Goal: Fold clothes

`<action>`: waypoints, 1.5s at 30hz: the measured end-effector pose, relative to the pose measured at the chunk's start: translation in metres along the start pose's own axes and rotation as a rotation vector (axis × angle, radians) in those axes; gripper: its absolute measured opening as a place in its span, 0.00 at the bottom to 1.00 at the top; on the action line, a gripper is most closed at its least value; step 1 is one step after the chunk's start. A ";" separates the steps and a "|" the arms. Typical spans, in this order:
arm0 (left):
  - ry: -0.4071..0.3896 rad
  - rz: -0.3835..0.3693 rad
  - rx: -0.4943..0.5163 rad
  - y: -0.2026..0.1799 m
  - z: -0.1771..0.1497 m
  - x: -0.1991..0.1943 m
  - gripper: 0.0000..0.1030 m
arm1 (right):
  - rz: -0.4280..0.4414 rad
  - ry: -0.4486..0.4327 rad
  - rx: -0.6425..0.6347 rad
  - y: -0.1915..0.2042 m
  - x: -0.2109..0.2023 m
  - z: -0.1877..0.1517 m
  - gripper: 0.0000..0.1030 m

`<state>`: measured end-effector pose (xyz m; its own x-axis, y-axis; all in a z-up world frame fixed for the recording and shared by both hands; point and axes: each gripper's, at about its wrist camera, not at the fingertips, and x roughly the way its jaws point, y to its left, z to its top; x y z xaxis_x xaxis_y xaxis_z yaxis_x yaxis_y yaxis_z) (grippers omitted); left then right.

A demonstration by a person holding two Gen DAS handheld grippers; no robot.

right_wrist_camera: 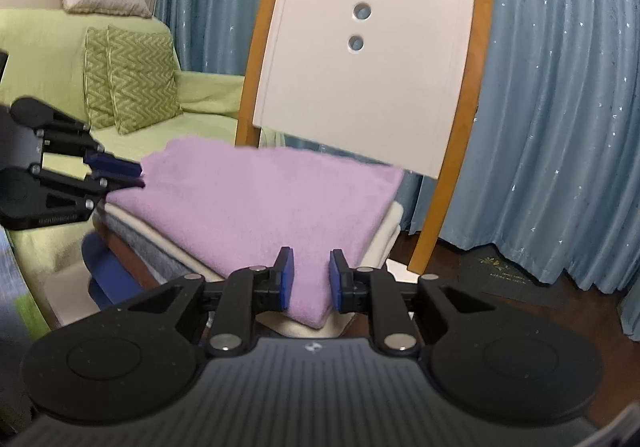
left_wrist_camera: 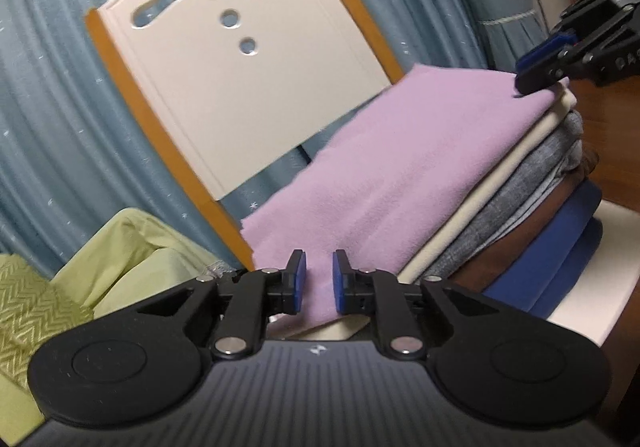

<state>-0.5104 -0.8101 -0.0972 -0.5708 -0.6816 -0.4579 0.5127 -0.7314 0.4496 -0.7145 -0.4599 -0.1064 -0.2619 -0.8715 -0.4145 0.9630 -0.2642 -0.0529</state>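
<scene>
A folded purple cloth (left_wrist_camera: 400,167) (right_wrist_camera: 260,199) lies flat on top of a stack of folded clothes (left_wrist_camera: 520,207), cream, grey, brown and blue, on a chair seat (left_wrist_camera: 600,279). My left gripper (left_wrist_camera: 320,283) is narrowly open, its blue pads either side of the cloth's near-left corner. In the right wrist view the left gripper (right_wrist_camera: 128,175) sits at that corner's edge. My right gripper (right_wrist_camera: 310,281) is narrowly open too, straddling the near-right corner, which lies undeformed between the pads. The left wrist view shows the right gripper (left_wrist_camera: 534,71) touching the far corner.
The chair's white back with orange-brown posts (right_wrist_camera: 368,67) rises right behind the stack. A green sofa (right_wrist_camera: 40,47) with zigzag cushions (right_wrist_camera: 132,79) stands to the left. Blue curtains (right_wrist_camera: 560,87) hang behind, above a dark wood floor (right_wrist_camera: 520,307).
</scene>
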 end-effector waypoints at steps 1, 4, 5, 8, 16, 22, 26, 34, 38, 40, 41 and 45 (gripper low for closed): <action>-0.004 0.012 -0.051 0.001 -0.001 -0.009 0.50 | 0.001 -0.011 0.005 0.001 -0.005 0.000 0.25; 0.005 0.006 -0.246 -0.001 -0.017 -0.042 0.65 | 0.016 -0.023 0.055 0.008 -0.030 -0.014 0.49; 0.018 0.001 -0.290 -0.005 -0.023 -0.050 0.68 | 0.022 -0.025 0.079 0.011 -0.039 -0.020 0.51; 0.072 -0.003 -0.357 -0.020 -0.034 -0.069 0.78 | 0.037 0.003 0.115 0.025 -0.061 -0.042 0.65; 0.148 -0.009 -0.473 -0.050 -0.048 -0.111 0.99 | -0.028 0.058 0.202 0.057 -0.106 -0.083 0.99; 0.155 0.020 -0.481 -0.055 -0.047 -0.126 0.99 | -0.035 0.057 0.181 0.068 -0.131 -0.083 0.99; 0.156 0.018 -0.490 -0.058 -0.045 -0.129 0.99 | -0.043 0.054 0.195 0.068 -0.143 -0.086 0.99; 0.160 0.014 -0.507 -0.064 -0.042 -0.135 0.99 | -0.033 0.071 0.193 0.074 -0.153 -0.088 0.99; 0.159 0.005 -0.516 -0.065 -0.041 -0.133 0.99 | -0.037 0.066 0.194 0.073 -0.156 -0.086 0.99; 0.158 0.000 -0.521 -0.066 -0.041 -0.132 0.99 | -0.037 0.063 0.194 0.073 -0.157 -0.086 0.99; 0.157 -0.003 -0.523 -0.067 -0.040 -0.131 0.99 | -0.037 0.063 0.194 0.073 -0.157 -0.086 0.99; 0.155 -0.013 -0.532 -0.068 -0.039 -0.128 0.99 | -0.035 0.066 0.188 0.075 -0.155 -0.087 0.99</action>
<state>-0.4469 -0.6737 -0.0994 -0.4987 -0.6384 -0.5863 0.7827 -0.6223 0.0119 -0.5967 -0.3089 -0.1248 -0.2846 -0.8328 -0.4747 0.9227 -0.3723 0.0998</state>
